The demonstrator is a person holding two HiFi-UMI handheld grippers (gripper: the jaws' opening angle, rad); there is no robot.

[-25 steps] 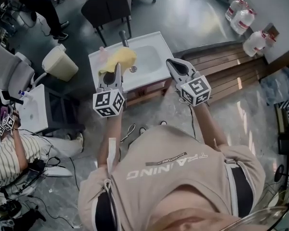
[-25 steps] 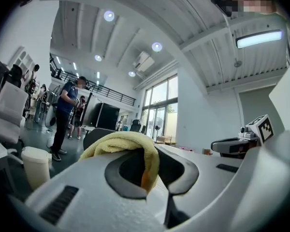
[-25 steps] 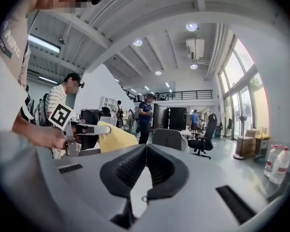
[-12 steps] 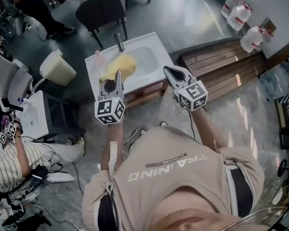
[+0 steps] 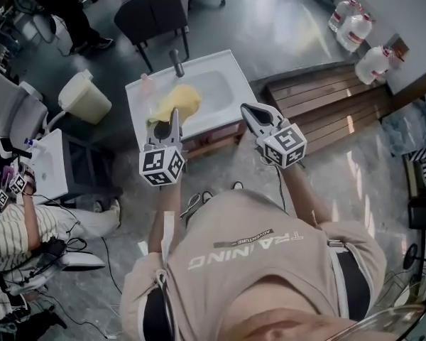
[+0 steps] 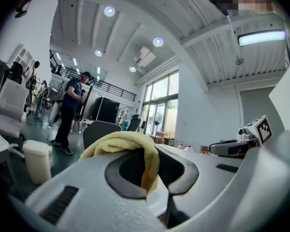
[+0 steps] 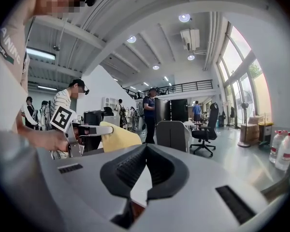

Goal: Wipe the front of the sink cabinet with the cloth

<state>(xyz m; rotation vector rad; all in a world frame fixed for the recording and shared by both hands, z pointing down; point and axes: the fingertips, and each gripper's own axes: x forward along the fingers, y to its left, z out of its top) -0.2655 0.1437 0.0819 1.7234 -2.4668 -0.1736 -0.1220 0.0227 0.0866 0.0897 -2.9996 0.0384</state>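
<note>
Left gripper (image 5: 173, 114) is clamped on the yellow cloth (image 5: 179, 99) — its own view shows a fold pinched between the pads, the rest bunched over the top of the jaws. From the head view the cloth sits over the front-left part of the white sink (image 5: 136, 101), at 12 o'clock from the person; can't tell if it touches the sink top or just hangs above it. Right gripper (image 5: 247, 109) is at 3 o'clock from the left one, jaws together with nothing between them, level with the sink's front-right corner. Reads as parked: clear of the wipe path, close enough to help. Cabinet front (image 5: 211, 139) shows only as a thin brown strip under the sink's front edge, at 6 o'clock from the cloth, because the camera looks almost straight down. My read: cloth is secured, wiping not started — the left gripper needs to drop below the rim and press the bunched side flat against the panel. Risk: a single-fold grip could let the cloth slip or drag out under pressure.
</note>
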